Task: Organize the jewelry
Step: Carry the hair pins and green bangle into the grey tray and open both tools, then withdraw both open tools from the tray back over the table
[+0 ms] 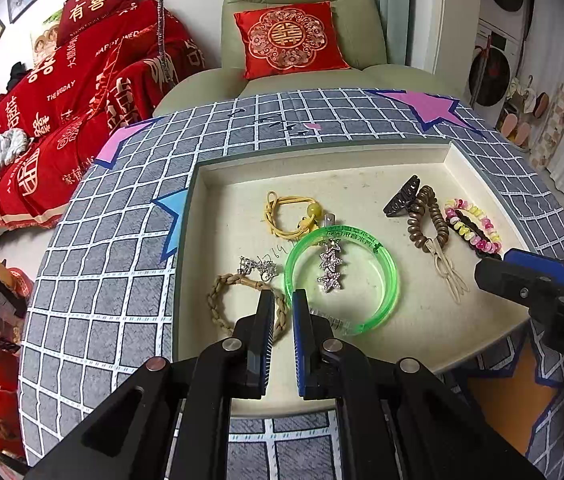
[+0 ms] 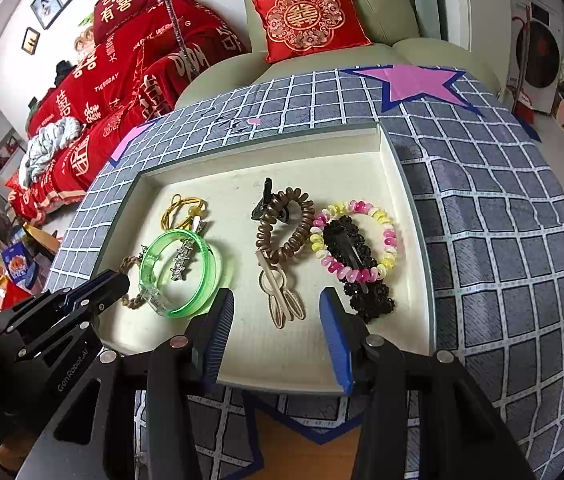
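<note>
So the jewelry is all sitting in the cream tray (image 1: 482,184) on the checkered surface (image 1: 121,280). The left tool (image 1: 283,300) is hovering at the tray's 6 o'clock, fingers pinched nearly together with just a thin gap and nothing between them, tips right over where the braided bracelet (image 1: 221,304) meets the green bangle (image 1: 342,280). The right tool (image 2: 277,304) is hanging released, fingers spread wide, over the beige clip (image 2: 282,300), with the brown coil tie (image 2: 286,232) at 12 o'clock and the pink-yellow bead bracelet (image 2: 362,240) at 2 o'clock.

What's worrying me: the star charm (image 1: 330,264) is lying inside the bangle and the silver piece (image 1: 257,266) is tangled by the braid, so any grab there is probably dragging a neighbour along. Same on the right, where the clip is touching the coil.

Readable text: "GenRobot.AI" on the left tool's body in the right view. The bangle has printing, too small to read
</note>
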A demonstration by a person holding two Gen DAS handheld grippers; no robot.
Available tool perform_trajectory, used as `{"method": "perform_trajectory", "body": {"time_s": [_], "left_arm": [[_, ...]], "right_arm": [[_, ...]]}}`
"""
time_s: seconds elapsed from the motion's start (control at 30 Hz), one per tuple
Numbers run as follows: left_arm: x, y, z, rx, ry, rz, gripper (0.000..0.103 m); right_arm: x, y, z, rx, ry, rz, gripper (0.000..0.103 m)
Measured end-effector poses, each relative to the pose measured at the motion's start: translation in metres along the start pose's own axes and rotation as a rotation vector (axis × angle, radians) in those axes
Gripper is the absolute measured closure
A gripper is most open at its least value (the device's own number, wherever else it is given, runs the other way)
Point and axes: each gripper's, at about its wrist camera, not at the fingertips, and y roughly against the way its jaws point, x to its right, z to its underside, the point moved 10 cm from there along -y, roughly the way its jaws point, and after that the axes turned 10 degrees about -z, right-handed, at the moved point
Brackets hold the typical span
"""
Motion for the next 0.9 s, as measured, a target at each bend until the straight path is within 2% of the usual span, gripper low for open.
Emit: {"method": "perform_trajectory", "body": {"time_s": [0.43,0.47,0.5,0.53,0.57,0.63,0.7,0.77,0.83,0.9], "left_arm": [[-0.007,0.007,-0.009,0.008,0.035,0.022,0.085],[-0.008,0.007,-0.009,0.010,0.037,0.019,0.082],[-0.010,0.007,-0.010,0.011,0.040,0.011,0.040],[-0.012,0.007,-0.010,0.010,0.045,0.001,0.007],[-0.017,0.010,-0.012,0.034,0.067,-0.025,0.000],[-0.020,0.012,-0.016,0.055,0.070,-0.033,0.000],[-0.020,0.011,-0.015,0.047,0.071,-0.023,0.000],[-0.021,0.010,-0.015,0.054,0.065,-0.038,0.000],[-0.021,0.010,-0.012,0.055,0.061,-0.051,0.000],[-0.021,0.009,-0.009,0.051,0.062,-0.051,0.000]], "right_arm": [[0.000,0.005,-0.012,0.016,0.026,0.053,0.053],[0.001,0.006,-0.013,0.019,0.029,0.060,0.053],[0.001,0.007,-0.014,0.020,0.032,0.067,0.053],[0.002,0.008,-0.014,0.022,0.037,0.075,0.051],[0.003,0.009,-0.014,0.024,0.040,0.080,0.048],[0.004,0.010,-0.015,0.028,0.047,0.093,0.035],[0.005,0.011,-0.014,0.029,0.047,0.093,0.028],[0.005,0.011,-0.014,0.028,0.042,0.098,0.028],[0.006,0.012,-0.013,0.026,0.043,0.101,0.016],[0.005,0.013,-0.012,0.032,0.052,0.106,0.016]]}}
